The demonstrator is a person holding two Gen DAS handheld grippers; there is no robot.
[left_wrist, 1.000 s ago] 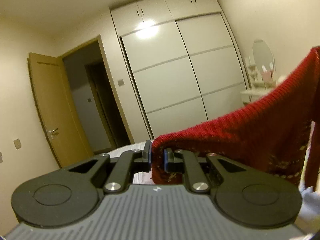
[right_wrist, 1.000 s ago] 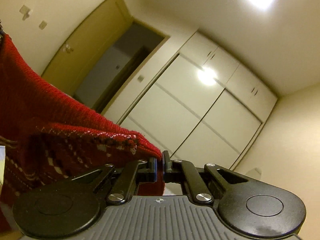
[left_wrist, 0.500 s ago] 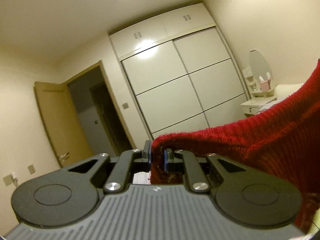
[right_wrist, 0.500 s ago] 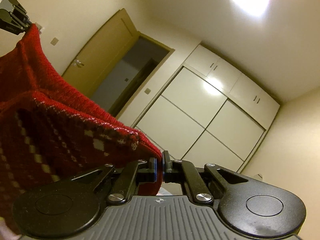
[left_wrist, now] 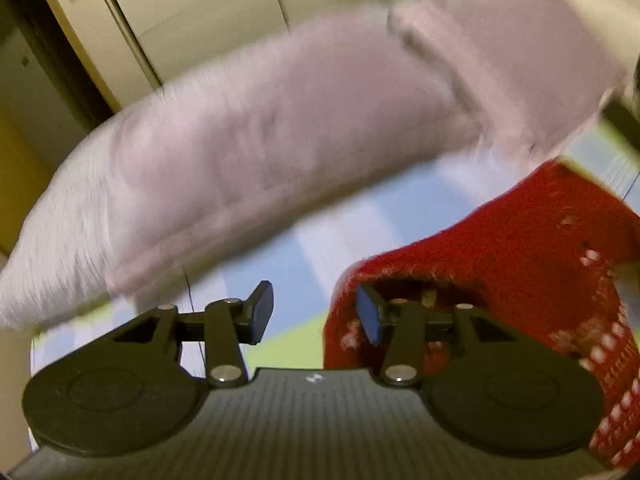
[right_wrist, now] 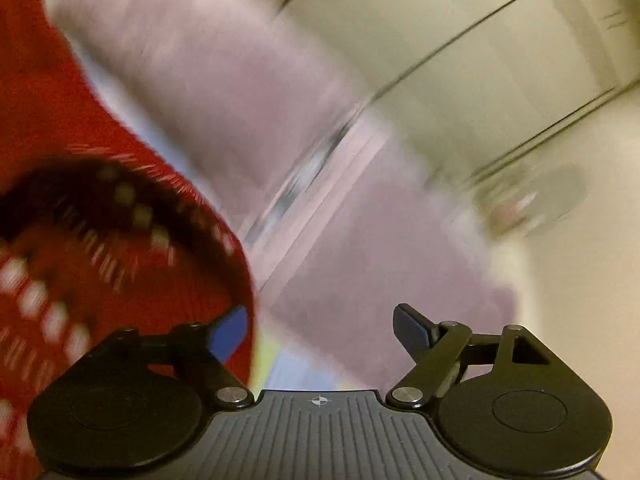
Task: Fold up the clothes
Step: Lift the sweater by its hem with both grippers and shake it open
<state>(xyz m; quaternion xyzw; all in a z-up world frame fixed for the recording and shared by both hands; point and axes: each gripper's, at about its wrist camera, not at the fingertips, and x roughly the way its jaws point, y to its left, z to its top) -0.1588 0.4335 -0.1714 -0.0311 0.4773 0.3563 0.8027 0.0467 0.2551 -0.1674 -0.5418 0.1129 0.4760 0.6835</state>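
The red knit sweater (left_wrist: 520, 248) with a white pattern lies low at the right of the left wrist view, draped around the right finger. My left gripper (left_wrist: 314, 314) is open, its jaws wide apart. In the right wrist view the sweater (right_wrist: 100, 240) fills the left side and hangs over the left finger. My right gripper (right_wrist: 320, 330) is open too, with nothing between the jaws. Both views are blurred by motion.
A long pale pink pillow (left_wrist: 260, 152) lies across a bed sheet with blue, white and green checks (left_wrist: 304, 256). The pillow also shows in the right wrist view (right_wrist: 208, 80). White wardrobe doors (right_wrist: 460, 40) stand behind, with a dark doorway (left_wrist: 36, 80) at the left.
Both grippers were shut on the sweater's edge and held it up in the air. Now both have swung down toward the bed and opened, letting the sweater go.
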